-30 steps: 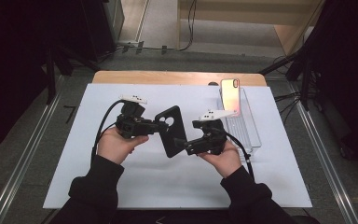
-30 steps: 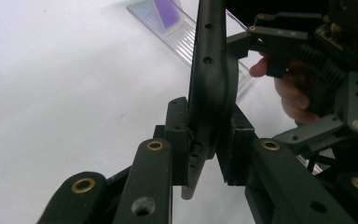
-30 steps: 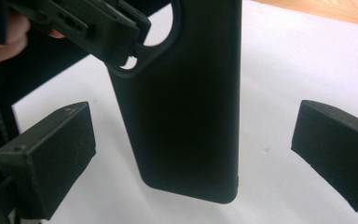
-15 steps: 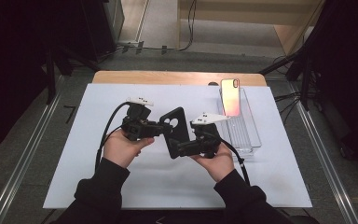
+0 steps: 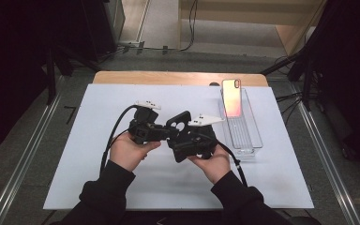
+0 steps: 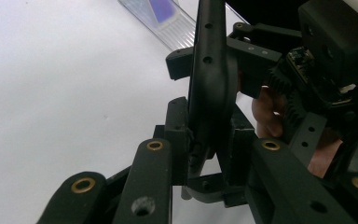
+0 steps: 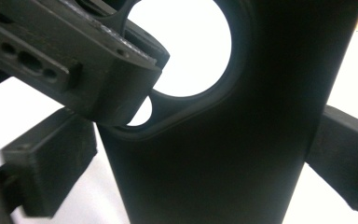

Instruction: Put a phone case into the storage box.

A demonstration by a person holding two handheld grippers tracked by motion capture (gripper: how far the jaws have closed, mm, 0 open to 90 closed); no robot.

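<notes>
Black phone case (image 5: pixel 182 133) held mid-air above desk (image 5: pixel 89 187), pinched by left tongs (image 5: pixel 165 133) and right tongs (image 5: pixel 183 144). Phone (image 5: pixel 231 97) lying in clear tray (image 5: pixel 251 140), uncased; fitting apparently left. Ample bare desk all around, tray near right.

The phone case (image 5: pixel 180 133) was matt black plastic (smooth), the tray (image 5: pixel 243 136) clear glossy plastic, the surface (image 5: pixel 75 140) matt white.

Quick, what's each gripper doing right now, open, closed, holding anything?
Left gripper: closed on the black phone case, pinching its edge.
Right gripper: closed on the same phone case, jaws on either side of it.
</notes>
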